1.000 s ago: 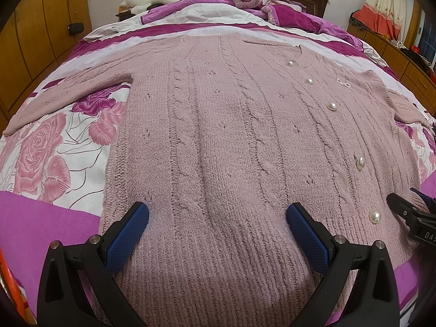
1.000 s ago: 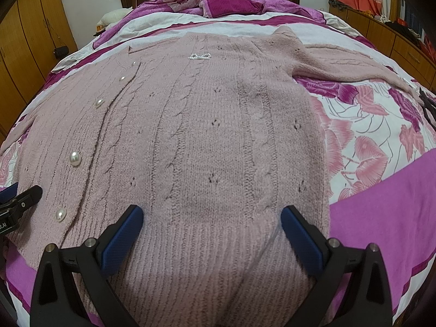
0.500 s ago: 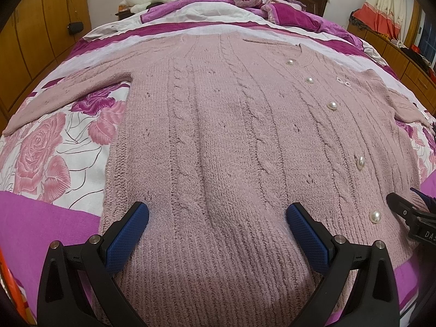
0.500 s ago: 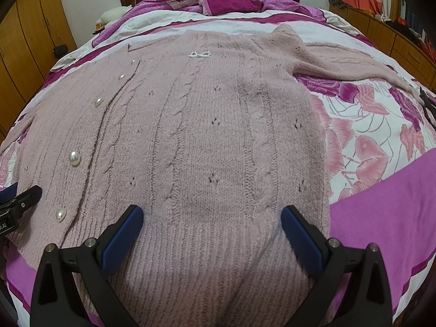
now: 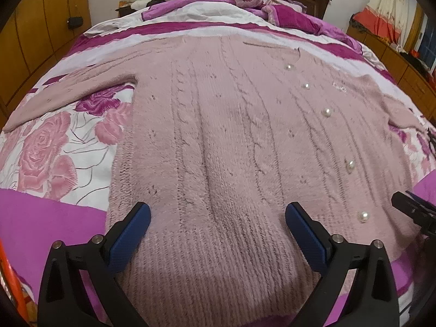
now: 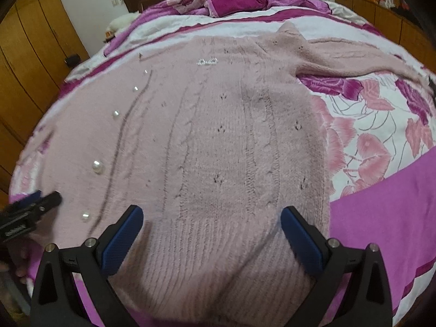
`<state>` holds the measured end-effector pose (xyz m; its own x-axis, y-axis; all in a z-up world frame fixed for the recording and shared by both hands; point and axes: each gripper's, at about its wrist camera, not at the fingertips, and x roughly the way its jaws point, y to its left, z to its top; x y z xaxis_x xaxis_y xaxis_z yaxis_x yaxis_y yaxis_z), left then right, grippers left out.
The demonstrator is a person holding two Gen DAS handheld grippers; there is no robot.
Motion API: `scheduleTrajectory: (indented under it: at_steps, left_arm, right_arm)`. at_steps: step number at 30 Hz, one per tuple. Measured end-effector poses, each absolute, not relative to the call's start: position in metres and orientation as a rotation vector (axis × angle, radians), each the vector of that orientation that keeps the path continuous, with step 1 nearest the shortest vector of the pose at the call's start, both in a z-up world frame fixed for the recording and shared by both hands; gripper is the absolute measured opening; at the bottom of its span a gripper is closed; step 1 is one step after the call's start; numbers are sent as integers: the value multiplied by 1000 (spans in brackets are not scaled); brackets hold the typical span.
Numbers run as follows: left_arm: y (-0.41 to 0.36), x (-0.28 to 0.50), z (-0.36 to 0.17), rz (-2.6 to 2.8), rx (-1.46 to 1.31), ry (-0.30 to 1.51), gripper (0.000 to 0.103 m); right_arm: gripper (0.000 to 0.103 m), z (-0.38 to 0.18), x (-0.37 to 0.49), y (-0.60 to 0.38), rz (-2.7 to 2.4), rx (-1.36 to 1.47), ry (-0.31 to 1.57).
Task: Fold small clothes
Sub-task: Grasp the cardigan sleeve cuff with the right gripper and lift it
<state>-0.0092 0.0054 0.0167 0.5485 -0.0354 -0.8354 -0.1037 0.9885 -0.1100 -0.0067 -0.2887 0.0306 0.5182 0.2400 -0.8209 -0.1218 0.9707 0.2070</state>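
A pink sweater [image 5: 218,141] with pearl buttons [image 5: 326,112] lies flat on the bed cover [image 5: 49,163], sleeves out. The left gripper [image 5: 218,234] is spread wide over its bottom edge. The right gripper [image 6: 212,234] is spread wide just beside it.

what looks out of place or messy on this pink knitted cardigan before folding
Nothing stands out. The pink cable-knit cardigan lies flat and buttoned on the floral bedspread, sleeves spread sideways. Both the left gripper and right gripper are open above its hem.
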Motion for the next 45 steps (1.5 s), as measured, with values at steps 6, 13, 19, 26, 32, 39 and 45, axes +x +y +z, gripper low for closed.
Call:
scheduleTrajectory:
  at_steps: [6, 13, 19, 26, 32, 39, 45]
  left_arm:
    - [5, -2, 34, 42, -136, 991, 82]
    - [-6, 28, 54, 6, -123, 977, 82]
    - [-21, 59, 54, 5, -96, 972, 82]
    - [-34, 90, 34, 22, -86, 1006, 81]
    - [-38, 99, 11, 42, -72, 1055, 81]
    - [-40, 98, -1, 46, -53, 1048, 85]
    - [-38, 98, -4, 39, -69, 1040, 85]
  right_arm:
    - [103, 56, -6, -319, 226, 176, 960]
    - [103, 87, 15, -376, 121, 192, 870]
    - [103, 98, 41, -442, 13, 242, 814]
    - [103, 95, 82, -507, -97, 303, 787]
    - [99, 79, 118, -545, -151, 380, 779]
    - [89, 67, 153, -574, -214, 466, 723]
    - [69, 63, 173, -597, -256, 572, 655]
